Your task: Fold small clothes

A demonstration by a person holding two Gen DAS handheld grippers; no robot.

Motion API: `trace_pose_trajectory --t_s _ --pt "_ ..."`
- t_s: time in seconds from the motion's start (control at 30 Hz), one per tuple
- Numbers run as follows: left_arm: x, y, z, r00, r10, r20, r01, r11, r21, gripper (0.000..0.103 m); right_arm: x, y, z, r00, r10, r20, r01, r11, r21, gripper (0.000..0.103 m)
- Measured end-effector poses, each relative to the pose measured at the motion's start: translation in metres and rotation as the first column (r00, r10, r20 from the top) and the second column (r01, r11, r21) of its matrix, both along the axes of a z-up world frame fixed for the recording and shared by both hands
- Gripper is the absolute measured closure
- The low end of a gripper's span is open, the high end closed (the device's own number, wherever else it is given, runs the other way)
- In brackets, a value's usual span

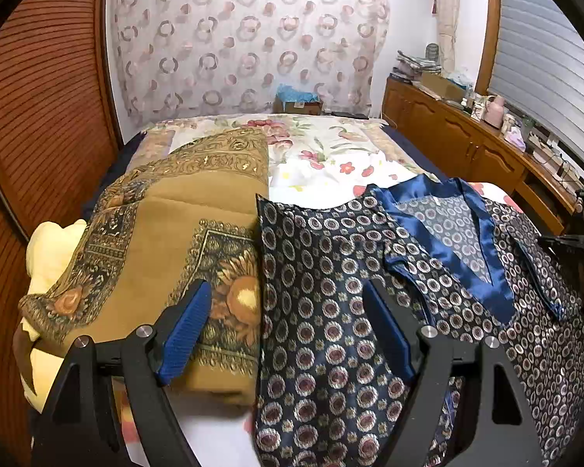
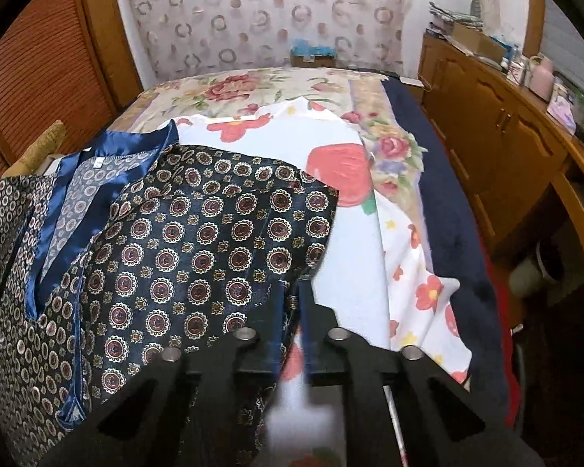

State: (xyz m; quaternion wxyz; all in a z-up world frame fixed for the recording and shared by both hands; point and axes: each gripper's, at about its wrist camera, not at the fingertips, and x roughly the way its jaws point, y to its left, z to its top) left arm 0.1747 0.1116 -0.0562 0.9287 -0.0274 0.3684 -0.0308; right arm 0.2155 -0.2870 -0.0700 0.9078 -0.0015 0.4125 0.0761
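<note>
Patterned navy top (image 1: 331,280) lies spread on the floral bedsheet (image 1: 323,155), blue satin collar (image 1: 459,241) facing up, one sleeve laid out toward the folded brown scarf (image 1: 167,225) beside it. Left gripper (image 1: 288,323) hovers over that sleeve – jaws wide apart, nothing between the blue pads. Right gripper (image 2: 292,295) sits at the garment's right edge – jaws pinched together on the hem of the top. Wooden cabinet (image 2: 498,148) runs along the right side of the bed.

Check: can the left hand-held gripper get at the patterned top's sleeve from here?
Probably yes. The left hand-held gripper is open right over the sleeve, nothing between; the folded brown scarf lies alongside.
</note>
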Motion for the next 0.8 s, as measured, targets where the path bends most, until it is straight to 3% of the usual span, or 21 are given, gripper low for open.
trace_pose_trajectory --t_s 0.07,0.2,0.33,0.43,0.57,0.73,0.8 --pt "0.004 0.0 -0.001 1.0 0.003 -0.004 -0.003 1.0 0.009 0.024 -0.001 0.0 0.004 1.0 0.008 0.027 -0.007 1.0 -0.012 0.102" --pt "0.01 0.0 0.0 1.0 -0.005 0.0 0.005 1.0 0.027 0.024 -0.006 -0.015 0.019 0.99 -0.09 0.113 0.095 0.994 -0.045 0.102" --pt "0.018 0.005 -0.002 1.0 0.0 -0.011 0.001 1.0 0.023 0.025 0.0 -0.019 0.015 0.991 -0.098 0.096 0.104 0.993 -0.06 0.102" --pt "0.025 0.01 -0.005 1.0 0.004 -0.026 -0.003 1.0 0.02 0.033 0.005 -0.012 0.007 0.995 -0.078 0.069 0.085 0.992 -0.096 0.102" --pt "0.033 0.015 -0.01 0.999 -0.01 -0.049 0.01 1.0 0.004 0.047 0.013 -0.016 0.0 0.996 -0.078 0.04 0.08 0.995 -0.066 0.102" --pt "0.044 0.017 -0.009 0.998 -0.03 -0.064 0.028 0.999 -0.022 0.059 0.014 -0.024 -0.001 0.996 -0.071 0.049 0.073 0.996 -0.041 0.102" --pt "0.049 0.017 -0.008 0.997 -0.03 -0.07 0.029 0.999 -0.023 0.059 0.012 -0.025 -0.002 0.996 -0.07 0.056 0.072 0.997 -0.039 0.102"
